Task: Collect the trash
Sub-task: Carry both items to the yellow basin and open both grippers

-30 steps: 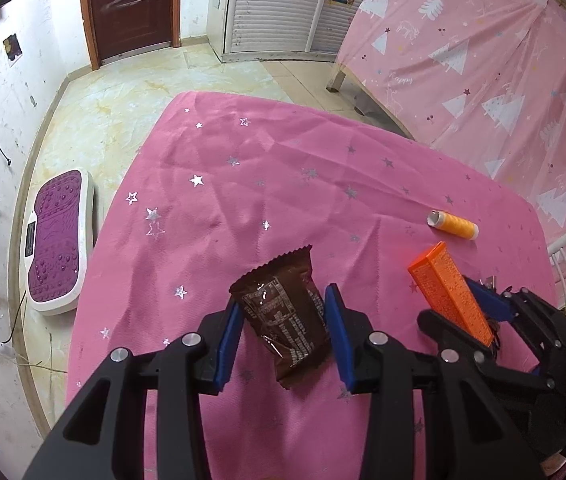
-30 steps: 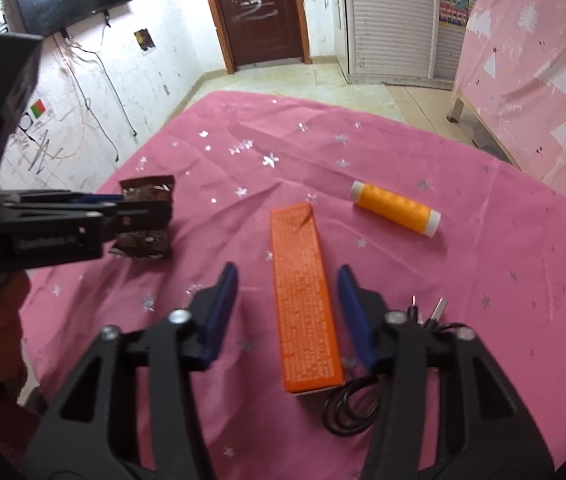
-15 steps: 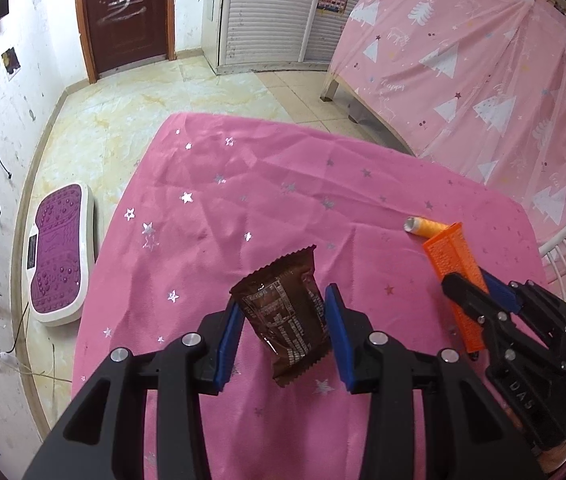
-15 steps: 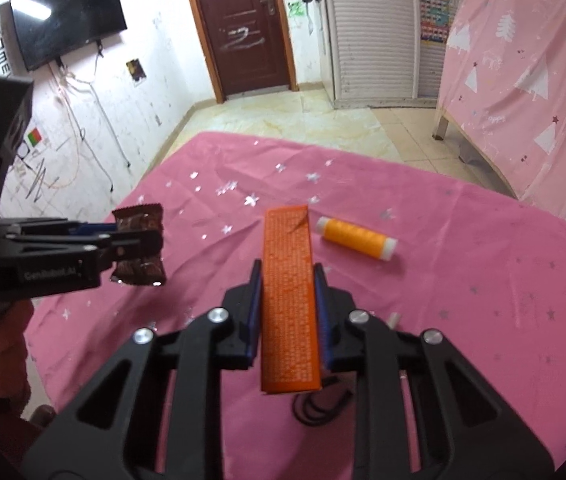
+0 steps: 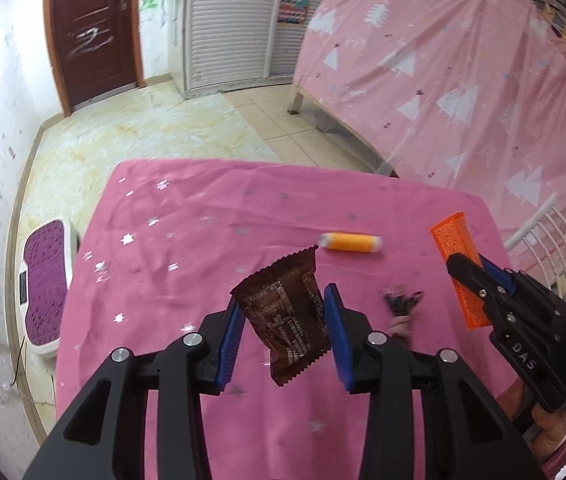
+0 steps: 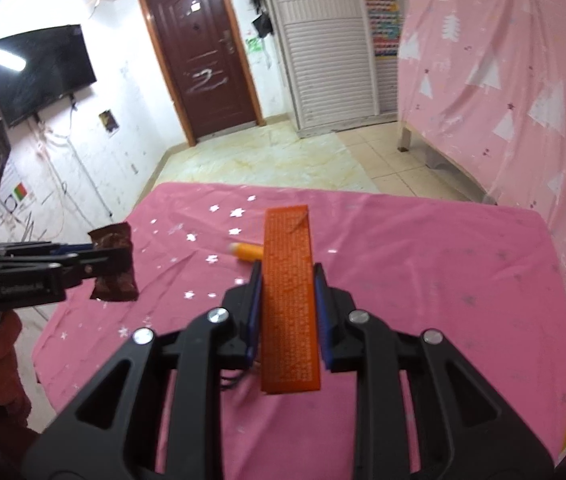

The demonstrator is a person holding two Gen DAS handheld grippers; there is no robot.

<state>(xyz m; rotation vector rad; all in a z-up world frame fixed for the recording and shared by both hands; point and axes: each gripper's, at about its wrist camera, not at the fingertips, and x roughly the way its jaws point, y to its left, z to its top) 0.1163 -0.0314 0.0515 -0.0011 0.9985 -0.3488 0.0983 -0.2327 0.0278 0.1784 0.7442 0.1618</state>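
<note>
Jaws, both sets: closed on trash, as we read them; the left gripper (image 5: 285, 330) clamps the brown snack wrapper (image 5: 287, 316) between its blue pads (image 5: 230, 344), the wrapper hanging tilted and clear of the cloth, and the right gripper (image 6: 287, 312) clamps the orange box (image 6: 291, 300) by its long sides, the box standing out forward along the fingers, its far end raised. Item, near field: a small tangle of black cable (image 5: 401, 302) lying on the pink tablecloth (image 5: 187, 240), just beyond the left gripper's right finger; whether it counts as trash we cannot tell. Item, middle field: an orange thread spool (image 5: 350, 242) lying on its side on the cloth, beyond the wrapper, apart from both grippers; in the right wrist view it is partly hidden behind the box. Item, far field: tiled floor (image 5: 131, 140), a purple and white floor mat device (image 5: 41, 284) beside the table's left edge, a brown door (image 6: 203, 72), a wall television (image 6: 39, 68), pink curtain (image 5: 463, 80). Step in hand, by our judgement: both pieces are picked up and held above the table, the carry stage of collecting. No bin or bag shows in either view, so the next move calls for finding the receptacle, bringing each piece over it without loosening the grip, and only then letting go; the spool and cable remain on the cloth for a later decision
</note>
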